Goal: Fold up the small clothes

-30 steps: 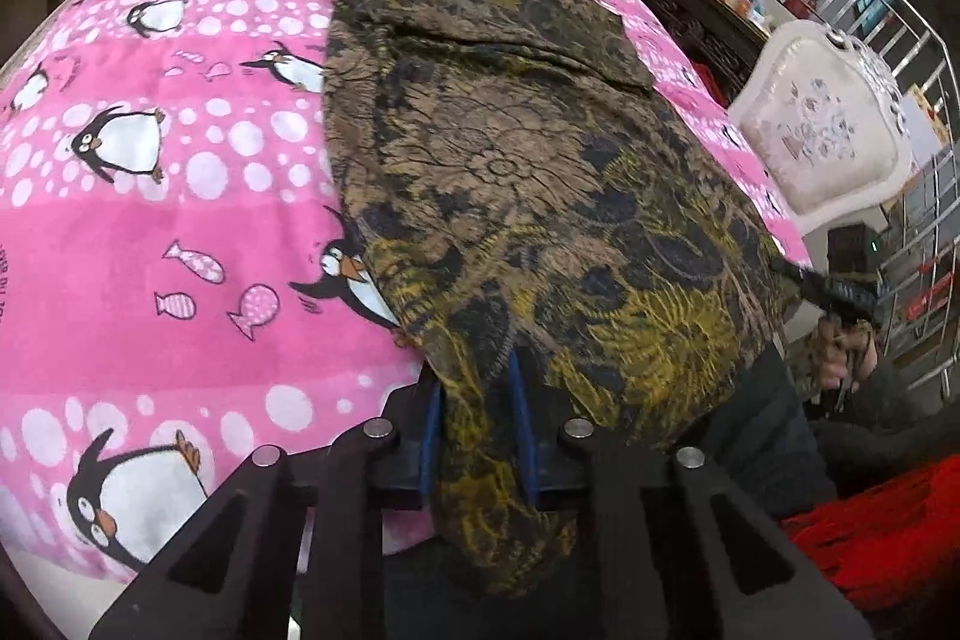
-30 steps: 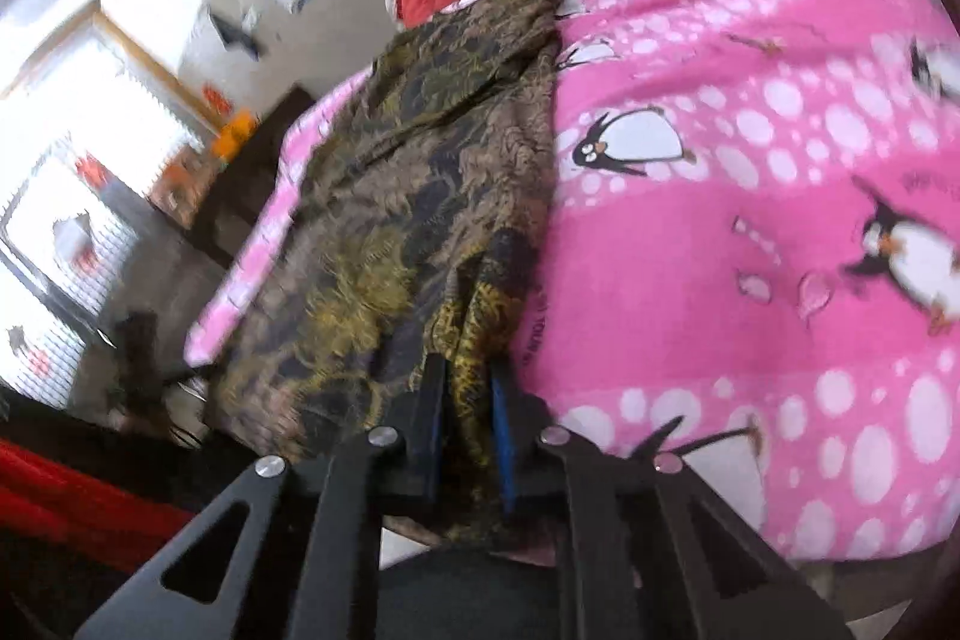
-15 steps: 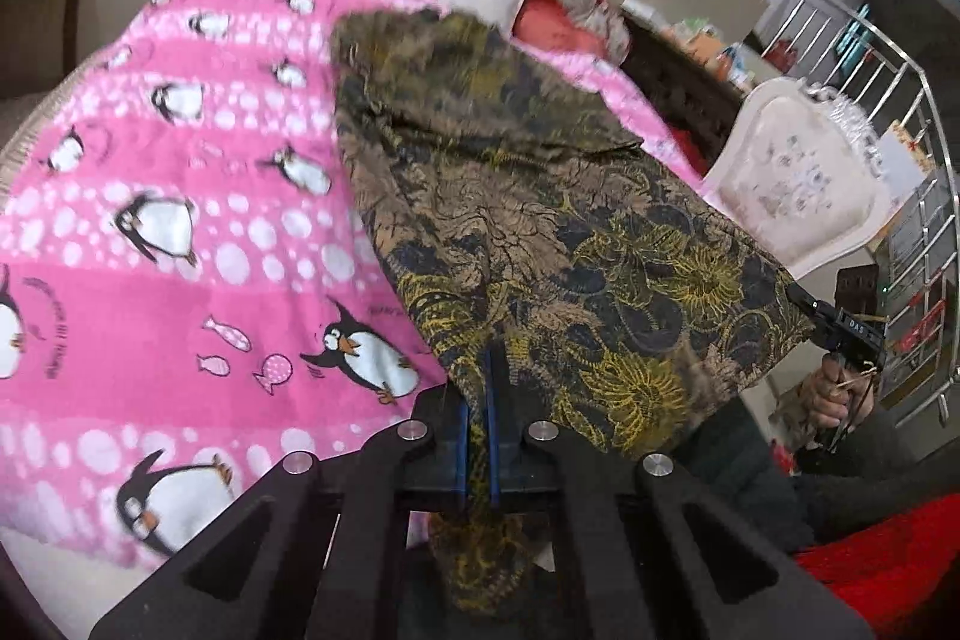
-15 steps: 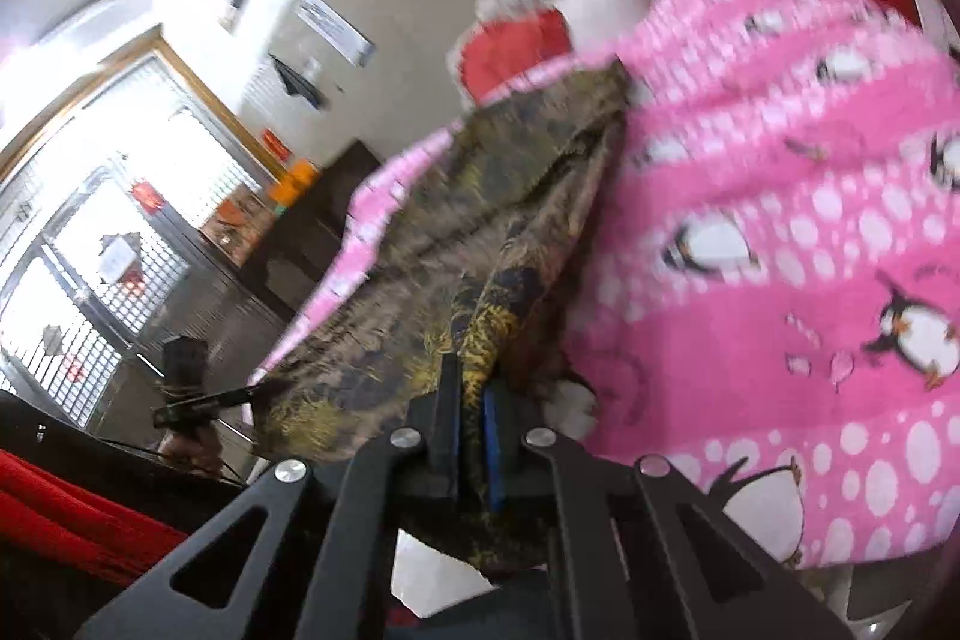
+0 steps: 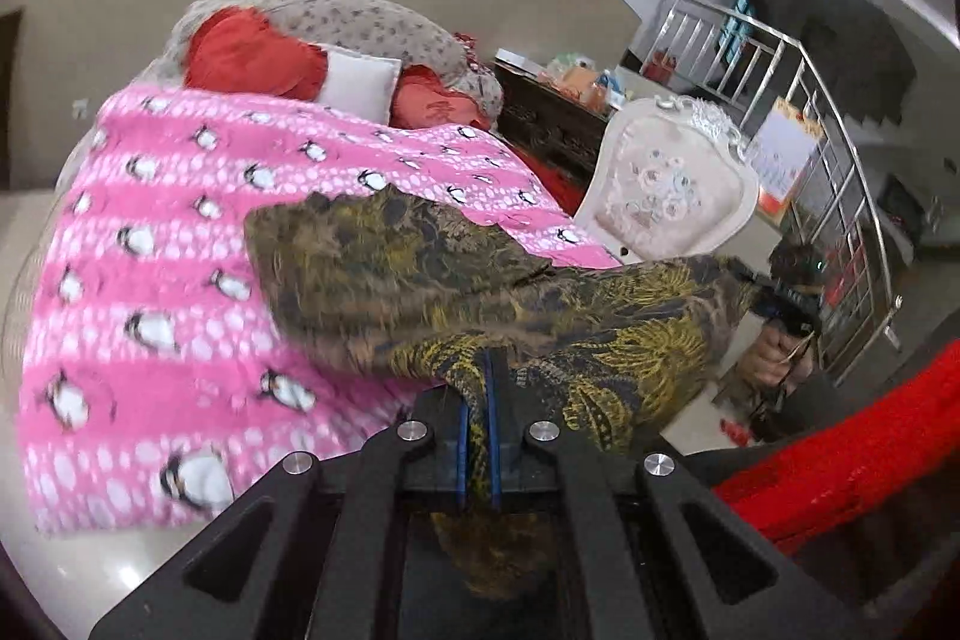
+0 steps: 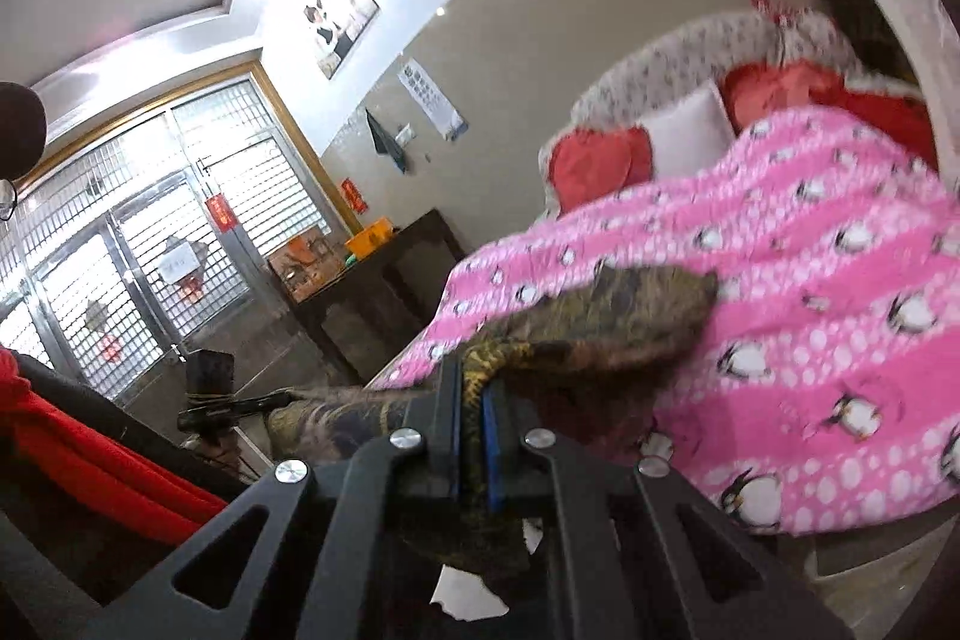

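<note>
Fingers of both grippers are pressed together on cloth. Left gripper [image 5: 477, 403] clamps a near corner of the dark garment of thin fabric printed with gold and brown flowers [image 5: 420, 280]; right gripper [image 6: 471, 412] clamps the other near corner, cloth bunched between its blue pads, onto which its jaws have just been closing.

Garment position: near edge lifted off the bed and strung between the two grippers, sagging a little in the middle. Far part trails on the pink fleece blanket with white dots and penguins [image 5: 150, 244], which covers the bed. Right gripper and the person's hand holding it show at the far right of the left wrist view.

Progress, as a judgement: early in a fold. Grasp of both corners is done, lift is under way. Garment looks partly doubled at its far end, though blur makes that uncertain. Left to do: carry the held edge over toward the far edge, lay it flat, let go, then likely further folds to reach a compact shape.

Background only: red and white pillows [image 5: 300, 70] at the head of the bed.
</note>
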